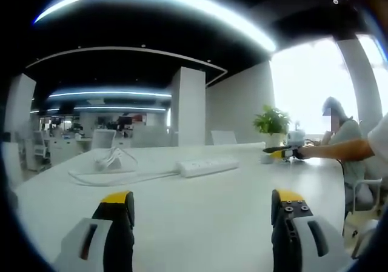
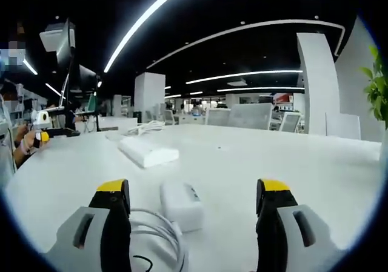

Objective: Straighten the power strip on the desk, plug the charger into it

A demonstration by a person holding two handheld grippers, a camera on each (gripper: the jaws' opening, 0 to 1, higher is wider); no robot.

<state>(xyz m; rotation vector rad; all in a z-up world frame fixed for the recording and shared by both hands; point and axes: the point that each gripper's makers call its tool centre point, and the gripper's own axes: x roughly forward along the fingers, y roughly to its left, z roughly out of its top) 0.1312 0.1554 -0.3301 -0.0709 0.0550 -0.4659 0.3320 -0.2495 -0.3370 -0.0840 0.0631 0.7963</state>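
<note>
left claw jaws spread, empty, right claw jaws spread, empty

Both grippers have grey bodies, black jaws, yellow tips.

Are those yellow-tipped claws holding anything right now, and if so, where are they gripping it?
Nothing is held. The left gripper is open over bare desk; the right gripper is open, with the charger lying on the desk between its jaws, untouched.

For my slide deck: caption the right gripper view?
Open right gripper hovers over white charger; power strip lies beyond on desk.
</note>
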